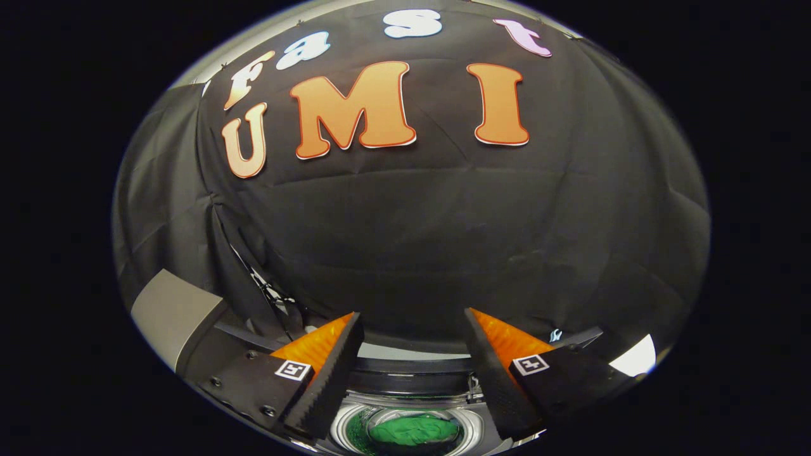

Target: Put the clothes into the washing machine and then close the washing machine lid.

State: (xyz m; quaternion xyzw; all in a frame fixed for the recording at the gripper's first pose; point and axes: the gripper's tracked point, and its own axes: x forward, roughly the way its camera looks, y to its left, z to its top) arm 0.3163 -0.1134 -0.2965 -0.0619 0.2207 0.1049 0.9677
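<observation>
- So the gripper [412, 326] hangs over the washing machine [412, 383], jaws spread wide with nothing between them.
- Green clothes [415, 429] sit down inside the drum [345, 427], right below the gap between the fingers.
- Black cloth wall [443, 221] hangs beyond.

There is one tool [412, 329], and its two fingers [329, 380] stand apart with nothing held between them. One washing machine [412, 370] sits below, with one round drum opening [345, 430]. In that drum lies one green piece of clothing [415, 429].
</observation>
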